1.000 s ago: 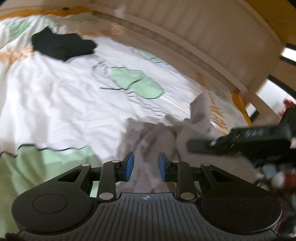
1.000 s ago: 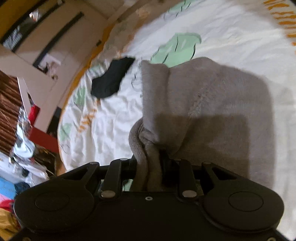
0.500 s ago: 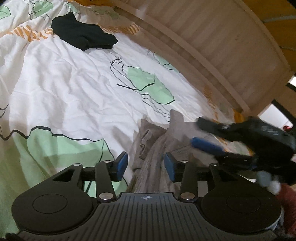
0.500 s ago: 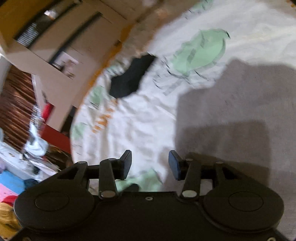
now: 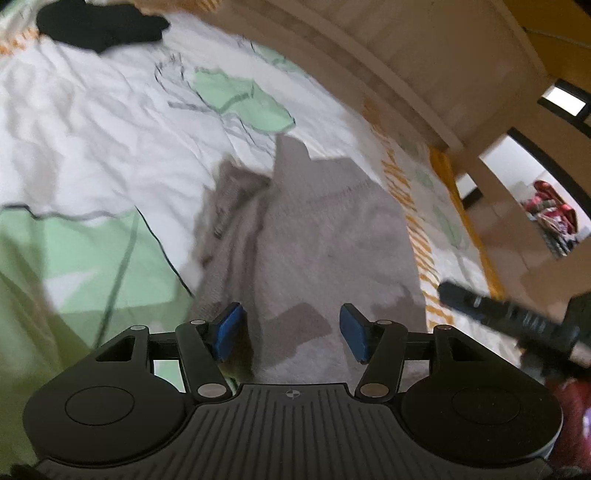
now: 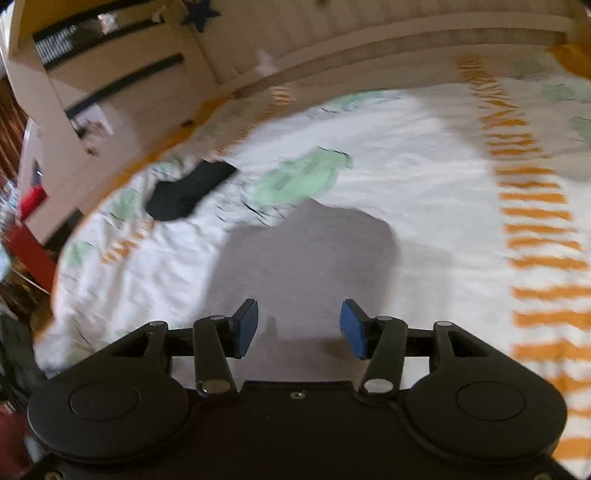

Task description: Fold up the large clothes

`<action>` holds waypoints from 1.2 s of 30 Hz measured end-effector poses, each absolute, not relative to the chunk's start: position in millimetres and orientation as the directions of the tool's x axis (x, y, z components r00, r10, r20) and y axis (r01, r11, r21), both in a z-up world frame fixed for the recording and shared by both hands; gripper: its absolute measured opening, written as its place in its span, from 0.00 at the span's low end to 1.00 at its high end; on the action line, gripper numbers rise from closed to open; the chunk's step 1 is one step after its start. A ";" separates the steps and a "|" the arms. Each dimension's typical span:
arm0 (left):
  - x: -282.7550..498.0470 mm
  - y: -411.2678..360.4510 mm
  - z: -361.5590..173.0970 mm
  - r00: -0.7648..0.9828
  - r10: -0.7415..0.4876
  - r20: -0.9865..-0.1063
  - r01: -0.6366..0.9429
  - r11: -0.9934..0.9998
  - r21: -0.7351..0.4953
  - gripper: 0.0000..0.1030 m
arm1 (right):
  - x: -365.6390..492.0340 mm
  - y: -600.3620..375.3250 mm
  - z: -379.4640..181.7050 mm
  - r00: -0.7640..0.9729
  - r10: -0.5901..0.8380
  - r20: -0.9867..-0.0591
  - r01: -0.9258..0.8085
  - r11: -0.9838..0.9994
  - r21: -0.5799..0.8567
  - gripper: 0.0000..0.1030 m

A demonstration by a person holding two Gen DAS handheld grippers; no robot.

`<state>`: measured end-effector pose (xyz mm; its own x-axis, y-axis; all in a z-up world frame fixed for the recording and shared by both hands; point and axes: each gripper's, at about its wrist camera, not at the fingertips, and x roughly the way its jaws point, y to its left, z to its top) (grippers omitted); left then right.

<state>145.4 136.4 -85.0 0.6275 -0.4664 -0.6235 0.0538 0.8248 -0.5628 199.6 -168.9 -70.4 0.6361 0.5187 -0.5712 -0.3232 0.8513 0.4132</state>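
Observation:
A grey knitted garment point(image 5: 325, 236) lies folded on the bed, with a bunched part at its left side. It also shows in the right wrist view point(image 6: 306, 254) as a flat grey patch. My left gripper point(image 5: 291, 330) is open and empty just above the garment's near edge. My right gripper point(image 6: 297, 328) is open and empty over the garment's near part. The right gripper also shows in the left wrist view point(image 5: 509, 317) at the far right, blurred.
The bed has a white cover point(image 5: 92, 147) with green patches and orange stripes point(image 6: 535, 221). A black garment point(image 5: 99, 26) lies at the far side, also in the right wrist view point(image 6: 188, 188). A pale wooden bed rail point(image 5: 424, 74) runs behind.
My right gripper has let go of the grey garment, opened and drawn back. My left gripper has opened wider. The garment now lies flat on the bed.

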 end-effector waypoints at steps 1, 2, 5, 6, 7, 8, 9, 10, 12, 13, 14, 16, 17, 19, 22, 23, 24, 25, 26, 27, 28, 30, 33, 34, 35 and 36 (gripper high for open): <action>146.7 135.8 -87.7 0.616 -0.477 -0.627 0.052 0.819 -0.572 0.53 | 194.7 -174.3 -75.9 0.636 0.507 -0.582 -0.310 0.858 0.409 0.57; 149.1 135.2 -91.0 0.605 -0.486 -0.630 0.048 0.813 -0.580 0.50 | 190.1 -178.5 -80.7 0.637 0.498 -0.589 -0.298 0.863 0.408 0.57; 151.0 134.6 -93.4 0.624 -0.498 -0.602 0.070 0.803 -0.592 0.06 | 181.3 -187.4 -92.6 0.635 0.479 -0.606 -0.264 0.872 0.412 0.57; 150.2 134.3 -89.9 0.639 -0.485 -0.597 0.073 0.811 -0.580 0.06 | 179.6 -189.5 -95.7 0.635 0.477 -0.607 -0.255 0.872 0.418 0.57; 148.0 134.8 -84.4 0.661 -0.463 -0.591 0.076 0.824 -0.561 0.06 | 177.9 -191.1 -98.1 0.635 0.477 -0.608 -0.248 0.871 0.424 0.57; 146.1 137.1 -77.4 0.687 -0.440 -0.579 0.080 0.837 -0.541 0.06 | 176.2 -191.9 -99.8 0.635 0.476 -0.609 -0.246 0.871 0.424 0.56; 145.4 140.9 -71.9 0.701 -0.429 -0.570 0.085 0.844 -0.530 0.06 | 174.5 -190.5 -100.1 0.637 0.471 -0.610 -0.249 0.875 0.416 0.56; 146.3 144.9 -67.7 0.705 -0.426 -0.567 0.087 0.845 -0.527 0.06 | 173.1 -188.7 -100.1 0.640 0.468 -0.610 -0.256 0.878 0.404 0.55; 149.3 153.7 -64.8 0.713 -0.398 -0.578 0.066 0.858 -0.510 0.06 | 169.0 -182.0 -101.4 0.627 0.480 -0.614 -0.286 0.875 0.391 0.51; 151.5 155.9 -66.7 0.707 -0.386 -0.592 0.058 0.867 -0.496 0.06 | 169.3 -172.0 -103.0 0.606 0.497 -0.621 -0.312 0.867 0.389 0.46; 153.2 157.1 -69.0 0.700 -0.373 -0.609 0.043 0.874 -0.485 0.06 | 168.0 -165.4 -105.9 0.587 0.512 -0.627 -0.336 0.859 0.387 0.43; 156.7 157.1 -77.2 0.672 -0.351 -0.652 0.016 0.887 -0.462 0.07 | 167.0 -135.9 -113.1 0.564 0.504 -0.654 -0.387 0.861 0.330 0.45; 158.9 155.8 -80.4 0.656 -0.344 -0.672 0.007 0.893 -0.450 0.07 | 165.7 -121.4 -115.7 0.572 0.481 -0.665 -0.413 0.869 0.273 0.48; 159.4 153.8 -80.5 0.647 -0.339 -0.683 0.002 0.897 -0.443 0.08 | 163.1 -106.0 -116.3 0.584 0.454 -0.672 -0.442 0.873 0.206 0.53; 156.0 151.2 -64.3 0.685 -0.309 -0.660 0.019 0.913 -0.408 0.21 | 160.8 -108.3 -110.6 0.573 0.467 -0.673 -0.479 0.858 0.187 0.56; 155.3 148.4 -56.6 0.702 -0.290 -0.651 0.034 0.926 -0.376 0.27 | 160.4 -114.1 -107.2 0.572 0.474 -0.670 -0.487 0.853 0.187 0.56; 154.8 145.1 -48.9 0.720 -0.273 -0.638 0.053 0.938 -0.342 0.34 | 159.0 -120.5 -104.2 0.577 0.482 -0.660 -0.490 0.850 0.193 0.56; 155.6 141.3 -41.3 0.736 -0.262 -0.624 0.075 0.948 -0.309 0.37 | 157.6 -128.6 -99.4 0.590 0.492 -0.640 -0.489 0.849 0.202 0.56; 158.3 139.2 -36.1 0.745 -0.259 -0.615 0.094 0.953 -0.288 0.38 | 156.4 -134.9 -94.0 0.609 0.501 -0.615 -0.488 0.848 0.207 0.56; 162.8 135.7 -31.6 0.751 -0.264 -0.606 0.113 0.955 -0.275 0.41 | 155.6 -141.1 -89.0 0.631 0.504 -0.590 -0.486 0.849 0.207 0.56; 168.9 132.6 -29.6 0.749 -0.273 -0.604 0.125 0.953 -0.275 0.45 | 156.8 -146.9 -83.3 0.654 0.504 -0.564 -0.482 0.853 0.203 0.56; 183.3 125.7 -31.0 0.736 -0.295 -0.609 0.144 0.948 -0.285 0.47 | 163.2 -153.3 -77.7 0.683 0.494 -0.537 -0.472 0.861 0.192 0.56; 214.7 116.9 -42.5 0.683 -0.344 -0.644 0.161 0.932 -0.326 0.50 | 181.1 -155.9 -76.3 0.706 0.472 -0.529 -0.448 0.875 0.183 0.53; 222.4 116.3 -47.6 0.669 -0.354 -0.654 0.158 0.927 -0.341 0.50 | 187.1 -157.0 -77.2 0.709 0.470 -0.526 -0.439 0.878 0.193 0.53; 231.6 116.4 -52.5 0.656 -0.365 -0.661 0.151 0.921 -0.359 0.50 | 192.6 -157.7 -78.4 0.708 0.470 -0.526 -0.431 0.879 0.205 0.53; 237.4 117.3 -55.9 0.648 -0.369 -0.666 0.142 0.918 -0.371 0.50 | 196.3 -157.2 -79.6 0.707 0.471 -0.527 -0.426 0.879 0.214 0.53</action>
<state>237.4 117.3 -55.9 0.6481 -0.3694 -0.6660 0.1421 0.9178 -0.3708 196.3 -157.2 -79.5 0.7072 0.4712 -0.5271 -0.4264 0.8789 0.2137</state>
